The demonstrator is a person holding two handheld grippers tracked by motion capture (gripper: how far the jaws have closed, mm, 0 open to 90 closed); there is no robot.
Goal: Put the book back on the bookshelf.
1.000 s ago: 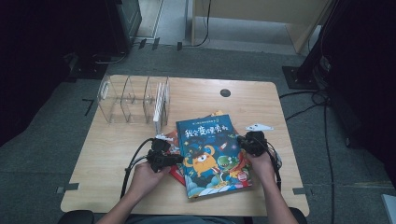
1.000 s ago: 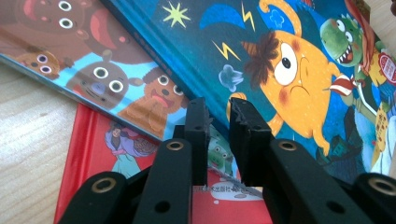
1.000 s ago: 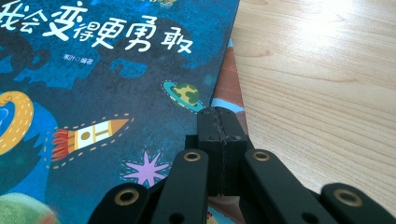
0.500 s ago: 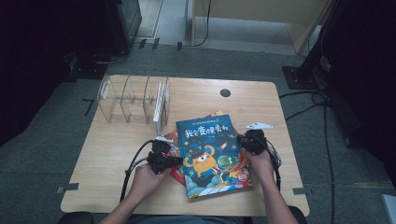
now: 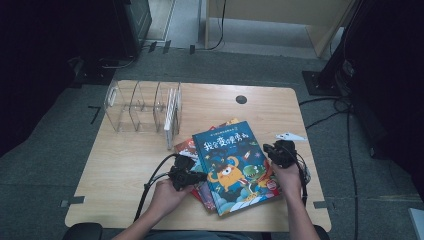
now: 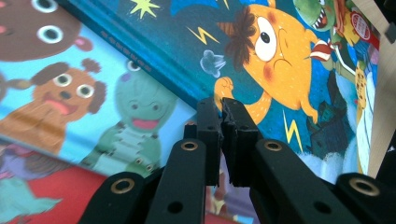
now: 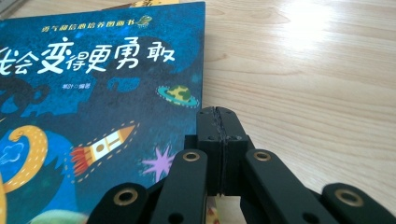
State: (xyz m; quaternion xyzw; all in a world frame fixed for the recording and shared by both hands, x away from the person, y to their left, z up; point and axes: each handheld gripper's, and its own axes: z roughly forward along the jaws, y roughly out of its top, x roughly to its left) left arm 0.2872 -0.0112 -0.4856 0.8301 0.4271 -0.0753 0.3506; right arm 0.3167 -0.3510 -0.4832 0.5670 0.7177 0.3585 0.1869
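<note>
The left hand-held gripper (image 5: 196, 176) lies low over the near left part of the counter (image 5: 125, 165), its jaws pressed almost together with nothing clearly between them; they have just been closing. In the left gripper view its tips (image 6: 223, 108) sit at the left edge of the blue picture book (image 6: 289, 65), beside the orange monster on the cover, and whether they touch the cover cannot be told. Just left of that edge, lower in the pile, lies a pale blue book with cartoon animals (image 6: 93, 102), and under that a red-covered book (image 5: 186, 148) peeks out.

The right hand-held gripper (image 5: 274, 152) rests at the right edge of the blue picture book (image 5: 235, 165), its jaws fully closed and empty. In the right gripper view the closed tips (image 7: 218, 116) stand right at the book's edge (image 7: 93, 93), with bare wood to the right.

The blue picture book lies face up on top of the pile, near the middle of the counter towards the near side, tilted slightly. Farther left stands a clear divider rack (image 5: 142, 106) holding a thin white item in its right slot. A small white paper piece (image 5: 290, 136) lies near the right edge, and a dark round hole (image 5: 241, 99) sits at the far side.
</note>
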